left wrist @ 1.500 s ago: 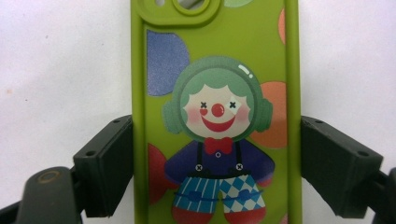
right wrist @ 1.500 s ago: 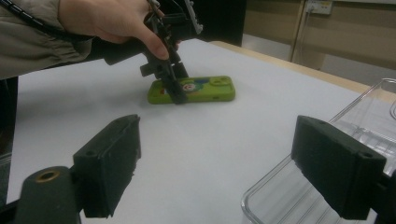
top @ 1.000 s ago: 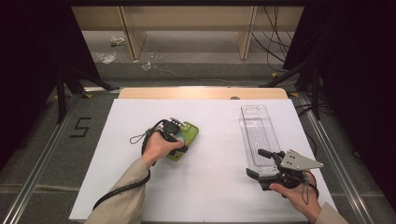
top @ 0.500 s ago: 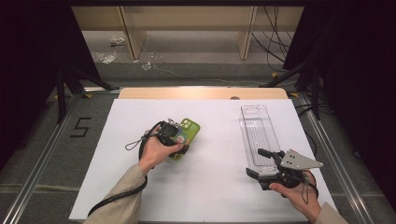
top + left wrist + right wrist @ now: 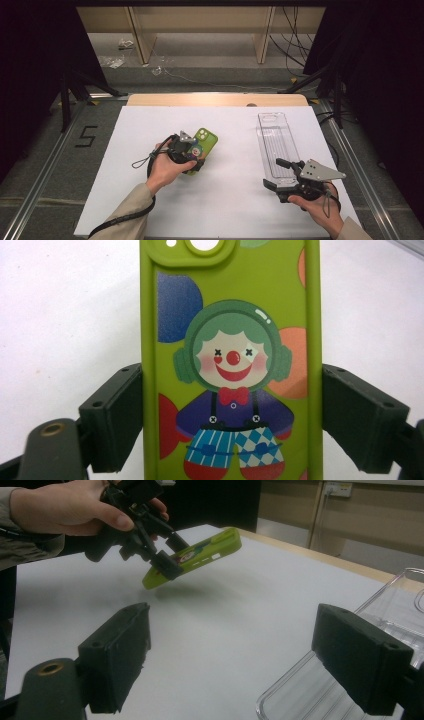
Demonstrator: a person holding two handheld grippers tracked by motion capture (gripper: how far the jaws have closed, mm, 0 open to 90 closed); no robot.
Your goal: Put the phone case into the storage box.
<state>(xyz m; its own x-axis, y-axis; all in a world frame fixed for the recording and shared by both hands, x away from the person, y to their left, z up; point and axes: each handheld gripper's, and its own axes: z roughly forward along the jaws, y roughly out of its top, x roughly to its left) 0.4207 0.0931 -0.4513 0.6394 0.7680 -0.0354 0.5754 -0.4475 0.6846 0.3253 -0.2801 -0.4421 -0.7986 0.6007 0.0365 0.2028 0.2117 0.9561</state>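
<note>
Holding the green phone case (image 5: 202,145) off the bench (image 5: 230,210), left of centre: left gripper (image 5: 186,156) has its fingers (image 5: 116,415) clamped on the case's long sides, far end tilted up. Pick-up looks done. Left to do, my guess: carry it over to the clear tray (image 5: 274,142) by the right edge. Right gripper (image 5: 280,175) sits at the tray's near end, fingers (image 5: 122,652) wide apart, gripping nothing.

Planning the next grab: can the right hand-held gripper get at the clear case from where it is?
Probably yes: the right hand-held gripper stands open at the near end of the clear case, with nothing between them.
</note>
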